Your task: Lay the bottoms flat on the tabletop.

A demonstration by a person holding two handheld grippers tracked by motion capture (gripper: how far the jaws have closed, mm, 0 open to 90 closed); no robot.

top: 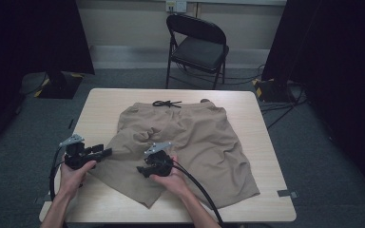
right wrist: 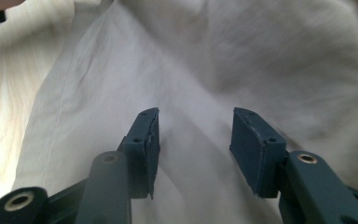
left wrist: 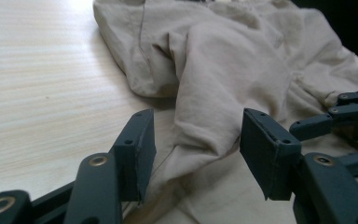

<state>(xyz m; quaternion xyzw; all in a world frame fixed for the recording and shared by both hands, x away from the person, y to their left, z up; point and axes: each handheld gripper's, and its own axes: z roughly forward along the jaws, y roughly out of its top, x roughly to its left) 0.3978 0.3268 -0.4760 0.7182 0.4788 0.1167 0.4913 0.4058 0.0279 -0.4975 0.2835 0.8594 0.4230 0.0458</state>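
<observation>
I am looking down on a pair of tan shorts (top: 190, 142) lying spread across the pale wooden surface (top: 100, 102), waistband and black drawstring (top: 166, 103) at the far edge, legs pointing back toward me. I am holding the left claw (top: 105, 152) just off the near left leg's outer edge, level and pointing toward the cloth; in the left gripper view its jaws are standing apart with a raised fold of the shorts (left wrist: 205, 93) sitting between them, and the pads are not pressing on it. I am holding the right claw (top: 141, 171) over the near left leg, close to the crotch seam. In the right gripper view its jaws are also standing open above the fabric (right wrist: 214, 70), with nothing pinched; the cloth there is blurring a little, so I am only fairly sure the tips are clear of it. A folding chair (top: 197, 45) is standing beyond the surface.
</observation>
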